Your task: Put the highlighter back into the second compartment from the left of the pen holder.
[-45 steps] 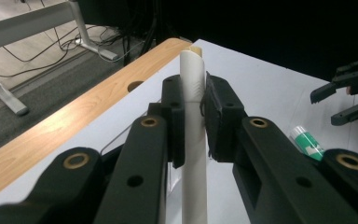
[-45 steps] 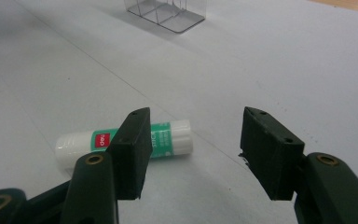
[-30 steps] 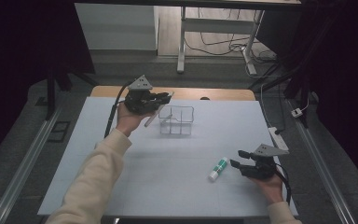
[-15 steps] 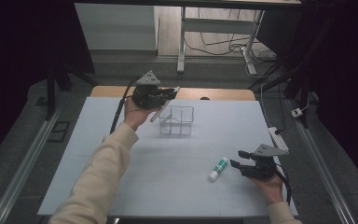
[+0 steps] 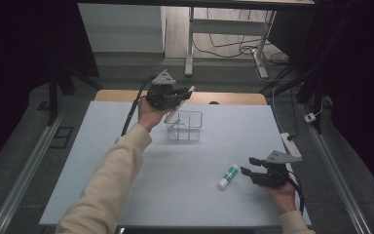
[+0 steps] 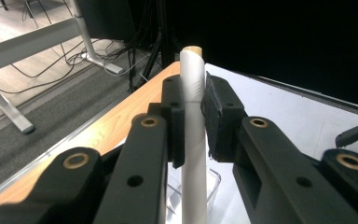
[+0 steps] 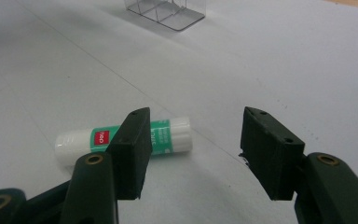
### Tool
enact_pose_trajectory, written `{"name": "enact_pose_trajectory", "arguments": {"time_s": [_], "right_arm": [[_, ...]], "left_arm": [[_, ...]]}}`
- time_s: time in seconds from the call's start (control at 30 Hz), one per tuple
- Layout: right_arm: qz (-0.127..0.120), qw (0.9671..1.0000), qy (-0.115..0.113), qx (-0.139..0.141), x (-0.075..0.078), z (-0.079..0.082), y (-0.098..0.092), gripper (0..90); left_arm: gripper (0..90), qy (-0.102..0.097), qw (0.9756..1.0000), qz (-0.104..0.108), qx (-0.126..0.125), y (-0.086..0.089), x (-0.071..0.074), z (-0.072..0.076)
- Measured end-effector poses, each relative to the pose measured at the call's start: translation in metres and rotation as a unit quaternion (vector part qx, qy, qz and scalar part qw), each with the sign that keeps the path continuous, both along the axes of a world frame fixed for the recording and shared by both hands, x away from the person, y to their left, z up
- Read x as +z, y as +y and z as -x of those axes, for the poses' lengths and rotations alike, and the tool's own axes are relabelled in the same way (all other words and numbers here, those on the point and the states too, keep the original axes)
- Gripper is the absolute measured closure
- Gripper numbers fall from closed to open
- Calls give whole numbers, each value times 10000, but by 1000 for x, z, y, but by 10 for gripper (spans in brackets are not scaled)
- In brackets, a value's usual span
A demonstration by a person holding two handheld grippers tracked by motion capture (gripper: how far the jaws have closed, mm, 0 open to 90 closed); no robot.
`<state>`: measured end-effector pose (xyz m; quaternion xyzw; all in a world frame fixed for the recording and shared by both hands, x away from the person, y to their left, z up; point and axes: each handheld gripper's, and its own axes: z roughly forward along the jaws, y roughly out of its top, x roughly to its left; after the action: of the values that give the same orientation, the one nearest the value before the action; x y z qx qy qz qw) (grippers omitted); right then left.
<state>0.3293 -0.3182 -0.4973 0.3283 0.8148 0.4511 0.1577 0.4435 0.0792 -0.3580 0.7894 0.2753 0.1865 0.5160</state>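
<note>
Two grippers work over the white table (image 5: 126, 161).
Left gripper (image 6: 193, 107) fingers are closed on a white pen (image 6: 193, 140), held above the clear divided box (image 5: 184, 126); right gripper (image 7: 193, 149) fingers stand apart, empty, just beside the lying glue stick (image 7: 81, 140).

Dark room, grey floor (image 5: 39, 146), perhaps carpeted, white desk frame (image 5: 191, 44)

Pale table (image 5: 126, 161), clear divided box (image 5: 185, 126), glue stick (image 5: 228, 176) lying flat

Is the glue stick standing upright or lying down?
Lying down: the glue stick rests on its side on the table, ahead of the right gripper.
</note>
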Motion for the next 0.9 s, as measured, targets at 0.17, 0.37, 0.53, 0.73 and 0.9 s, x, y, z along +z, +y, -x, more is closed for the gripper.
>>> {"name": "enact_pose_trajectory", "arguments": {"time_s": [0.17,0.37,0.53,0.73,0.9], "right_arm": [[-44,10000,0,-10,-1,0,0,423],[-54,10000,-9,-18,-1,0,-1,423],[-99,9999,-5,-21,1,0,-2,423],[-42,10000,4,-22,0,0,-2,423],[-27,10000,31,-25,-2,-1,-2,423]], "left_arm": [[784,4,10000,36,-46,-6,-1,-4],[784,73,9999,115,-79,-13,-3,-11],[784,115,9996,213,-116,-18,-1,-16],[784,115,9996,211,-125,-26,-3,-24],[784,55,9997,182,-120,-32,-7,-29]]}}
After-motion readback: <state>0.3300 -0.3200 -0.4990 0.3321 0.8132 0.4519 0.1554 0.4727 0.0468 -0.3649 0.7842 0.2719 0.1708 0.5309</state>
